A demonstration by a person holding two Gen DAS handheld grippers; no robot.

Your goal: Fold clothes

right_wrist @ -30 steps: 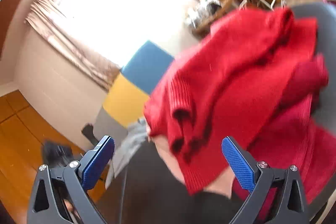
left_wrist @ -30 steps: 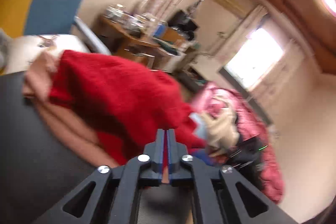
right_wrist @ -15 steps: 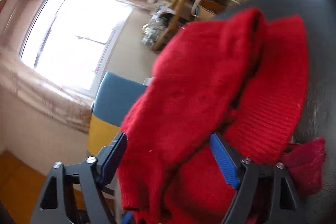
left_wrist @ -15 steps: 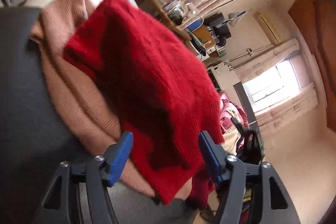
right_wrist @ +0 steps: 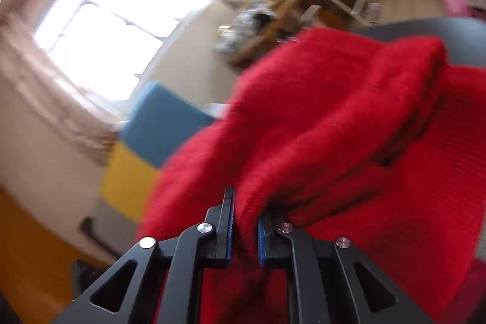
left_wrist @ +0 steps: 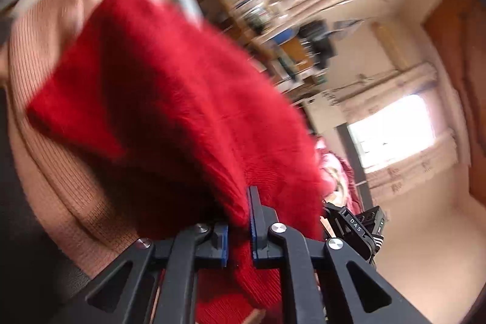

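Observation:
A folded red knit sweater (left_wrist: 170,99) fills the left wrist view, lying on top of a tan ribbed sweater (left_wrist: 45,117). My left gripper (left_wrist: 240,220) is shut on the near edge of the red sweater, with red fabric bunched between its blue pads. In the right wrist view the same red sweater (right_wrist: 334,117) rises in thick folds. My right gripper (right_wrist: 246,230) is shut on another fold of it. Both views are blurred by motion.
The clothes rest on a dark grey surface (right_wrist: 425,26). A blue and yellow cushion (right_wrist: 152,141) stands behind. A cluttered wooden desk (right_wrist: 273,20), bright windows (left_wrist: 391,138) and a pink heap of clothes (left_wrist: 343,172) are farther off.
Half a second ago both grippers stood open around the red sweater. Both have now closed on its near edge. The left had let go of it just before that.

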